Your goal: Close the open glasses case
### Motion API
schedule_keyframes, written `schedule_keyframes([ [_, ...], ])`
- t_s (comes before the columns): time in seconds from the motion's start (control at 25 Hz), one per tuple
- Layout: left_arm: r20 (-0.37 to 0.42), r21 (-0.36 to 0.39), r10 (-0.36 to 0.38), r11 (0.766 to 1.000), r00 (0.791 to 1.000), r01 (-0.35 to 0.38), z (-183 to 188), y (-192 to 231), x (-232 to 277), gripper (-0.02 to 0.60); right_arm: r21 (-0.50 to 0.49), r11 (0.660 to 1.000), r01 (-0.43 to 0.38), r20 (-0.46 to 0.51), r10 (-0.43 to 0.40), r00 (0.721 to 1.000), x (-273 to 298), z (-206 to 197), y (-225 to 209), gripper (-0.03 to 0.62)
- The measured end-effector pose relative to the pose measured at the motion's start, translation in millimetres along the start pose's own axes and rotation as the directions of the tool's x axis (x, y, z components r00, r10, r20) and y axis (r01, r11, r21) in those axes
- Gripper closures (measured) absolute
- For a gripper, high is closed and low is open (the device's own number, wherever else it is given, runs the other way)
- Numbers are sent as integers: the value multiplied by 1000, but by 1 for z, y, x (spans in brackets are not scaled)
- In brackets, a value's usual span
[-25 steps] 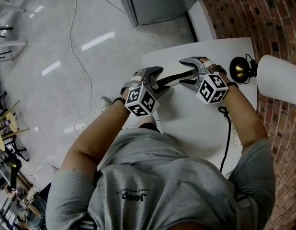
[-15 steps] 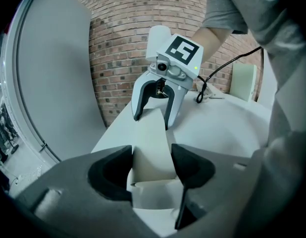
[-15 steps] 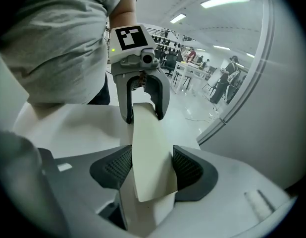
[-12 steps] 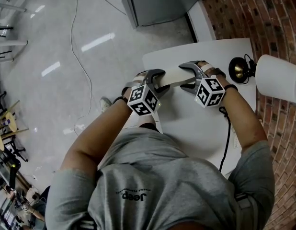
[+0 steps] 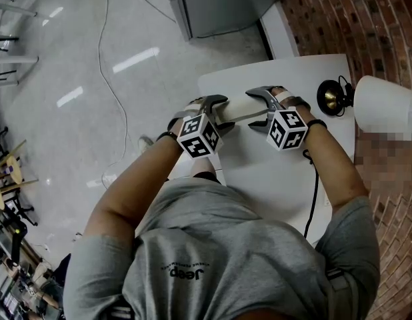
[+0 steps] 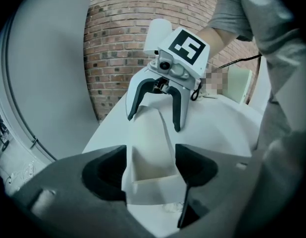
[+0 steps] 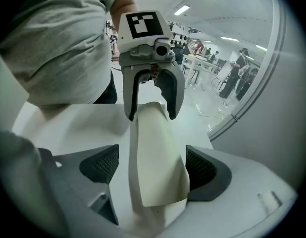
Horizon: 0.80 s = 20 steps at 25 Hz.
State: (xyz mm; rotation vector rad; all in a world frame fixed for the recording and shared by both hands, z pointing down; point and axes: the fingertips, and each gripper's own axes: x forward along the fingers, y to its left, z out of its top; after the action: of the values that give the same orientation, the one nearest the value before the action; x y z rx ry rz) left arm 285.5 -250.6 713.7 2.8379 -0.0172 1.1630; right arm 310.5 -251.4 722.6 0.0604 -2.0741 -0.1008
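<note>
The left gripper (image 6: 150,170) straddles one end of the glasses case (image 6: 149,133). Its jaws stand partly apart, with both pads lying against the case's side walls. They have just been easing open, so this is light contact rather than a hard squeeze. The right gripper (image 7: 152,168) straddles the other end. Its jaws have also just been opening and now stand wide, with the case between them and a sliver of gap on each side, so it holds nothing.

The pale case lies on the white table (image 5: 273,172), directly between the two tools. Its long axis runs from one gripper to the other, roughly left to right across the head view. Each gripper points along that axis, angled downward and facing the other, so the case is hemmed in at both ends and neither hand has to reach for it.

The ends differ. The end at the left gripper shows a hollow, box-like mouth. In the right gripper view a curved flap drapes over the top, with its free edge close to the right jaws.

The flap looks laid over but not yet seated. My guess is that the right gripper is the better placed to press that edge home — the left need only steady the body along its length.
</note>
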Motion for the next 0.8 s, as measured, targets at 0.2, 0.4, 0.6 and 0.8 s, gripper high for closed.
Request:
schedule_keyframes([
  [0.2,-14,12,23,1000,1000,-23,-3,0,-1,275,16,1000,26,-2,-26,1000,-2,0,-1,164],
  [0.4,13,3,28,1000,1000,-29,3,-1,-9,275,35,997,62,21,-63,998,-12,11,-6,165],
  [0.6,78,-30,39,999,996,-37,14,-1,-35,275,95,988,120,76,-128,989,-33,35,-16,168],
  [0.8,177,-82,84,994,981,-70,30,6,-81,276,165,968,188,132,-211,969,-59,69,-24,187],
])
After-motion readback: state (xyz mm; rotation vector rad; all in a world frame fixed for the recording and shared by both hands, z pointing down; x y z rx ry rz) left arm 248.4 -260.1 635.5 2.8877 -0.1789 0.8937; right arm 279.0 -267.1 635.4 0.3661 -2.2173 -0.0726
